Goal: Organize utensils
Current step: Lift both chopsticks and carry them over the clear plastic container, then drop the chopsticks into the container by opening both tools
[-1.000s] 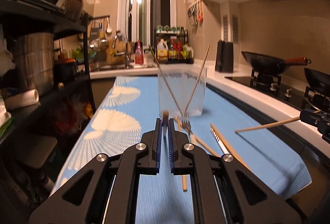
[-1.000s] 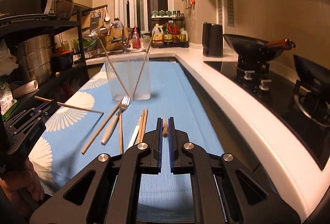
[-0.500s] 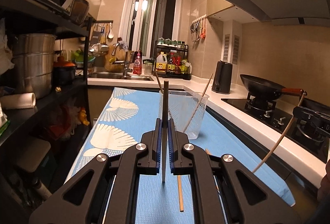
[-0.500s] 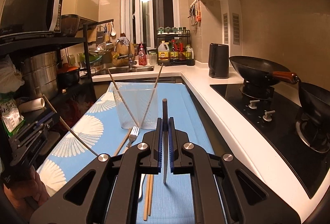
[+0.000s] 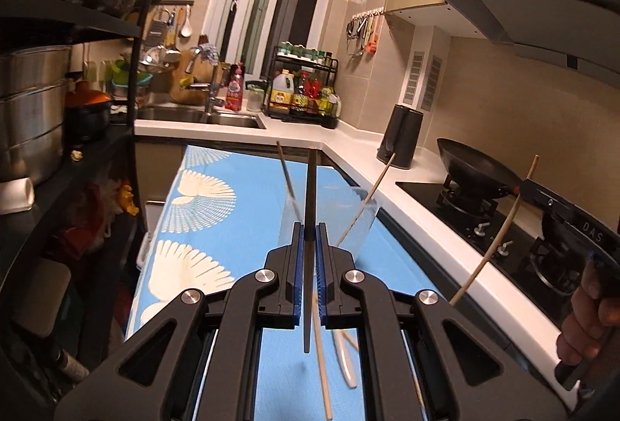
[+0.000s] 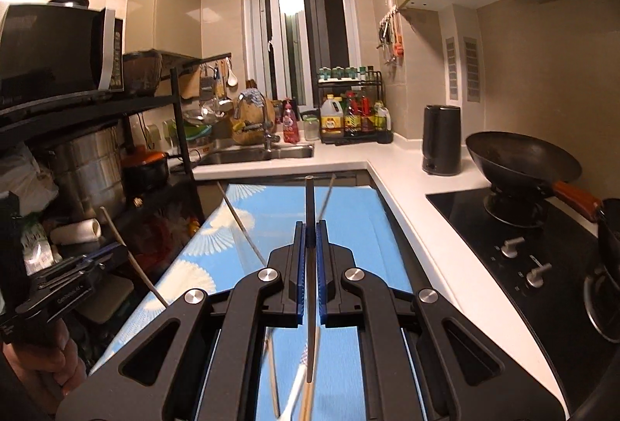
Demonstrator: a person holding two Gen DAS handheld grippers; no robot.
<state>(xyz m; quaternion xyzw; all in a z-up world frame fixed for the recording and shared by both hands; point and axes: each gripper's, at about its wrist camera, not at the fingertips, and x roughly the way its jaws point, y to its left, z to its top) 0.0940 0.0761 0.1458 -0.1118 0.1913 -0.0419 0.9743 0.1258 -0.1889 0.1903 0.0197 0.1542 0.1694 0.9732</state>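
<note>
Nearest, the left gripper (image 5: 309,231) is clamped on an upright chopstick (image 5: 310,188), and the right gripper (image 6: 309,233) pinches a second chopstick (image 6: 310,204) likewise. Loose utensils (image 5: 321,363) lie on the blue mat (image 5: 248,227) before the clear cup (image 5: 360,223), which holds two more sticks.
</note>
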